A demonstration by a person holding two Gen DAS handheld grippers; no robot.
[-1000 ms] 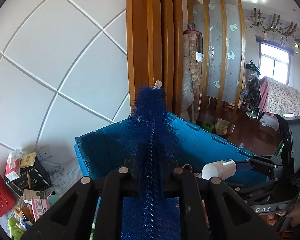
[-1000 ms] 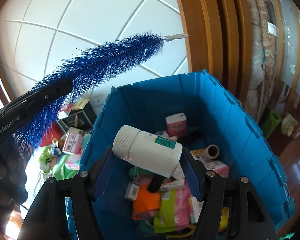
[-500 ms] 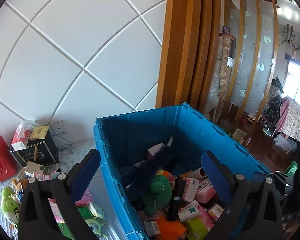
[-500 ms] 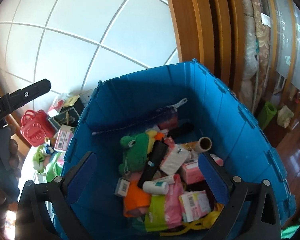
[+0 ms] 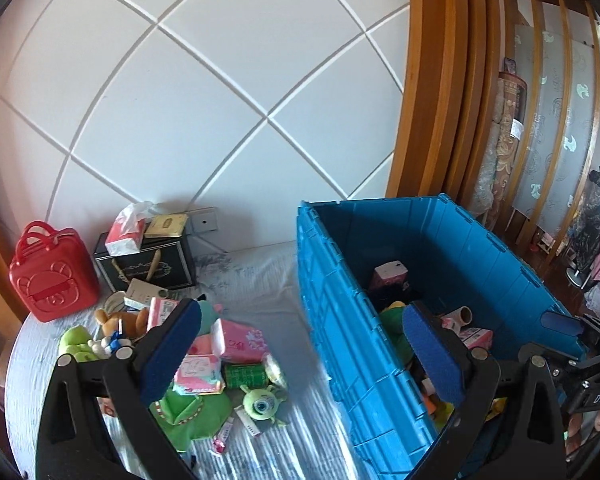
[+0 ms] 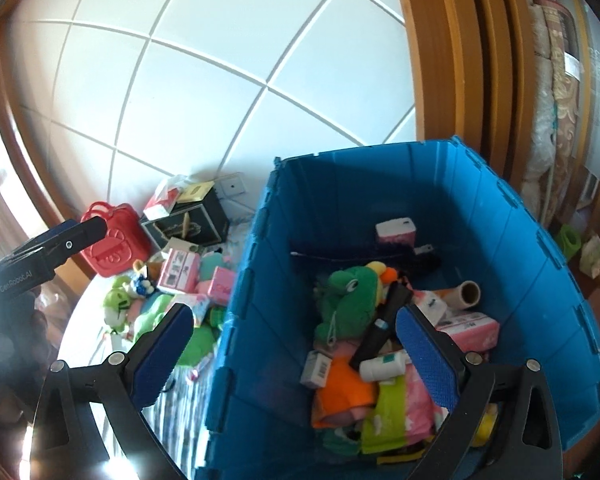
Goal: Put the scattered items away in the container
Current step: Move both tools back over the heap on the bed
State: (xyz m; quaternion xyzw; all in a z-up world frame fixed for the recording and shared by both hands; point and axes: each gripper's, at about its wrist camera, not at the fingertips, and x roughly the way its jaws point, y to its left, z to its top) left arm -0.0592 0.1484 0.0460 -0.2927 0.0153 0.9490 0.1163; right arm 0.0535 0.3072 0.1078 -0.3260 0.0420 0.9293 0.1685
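The blue crate (image 6: 520, 248) holds several items: a blue bristle brush (image 6: 352, 257) along its far wall, a white bottle (image 6: 382, 368), a green frog plush (image 6: 348, 292). My right gripper (image 6: 293, 317) is open and empty above the crate's left wall. My left gripper (image 5: 300, 314) is open and empty too, straddling the crate's left wall (image 5: 340, 340), its left finger over the scattered pile. That pile includes pink packs (image 5: 240, 338), a green can (image 5: 246, 376), a one-eyed green toy (image 5: 260, 402), a green plush (image 5: 188, 416) and a bear plush (image 5: 120, 320).
A red case (image 5: 52, 276) and a black box (image 5: 148, 264) with a tissue pack (image 5: 126, 228) on top stand against the white panelled wall. The striped cover (image 5: 260, 280) lies under everything. Wooden posts (image 5: 432, 80) rise behind the crate. A person's hand (image 6: 12, 344) grips the left tool.
The left gripper opened and the blue brush now lies in the crate; it swung left toward the pile. The right gripper opened and the white bottle now lies in the crate.
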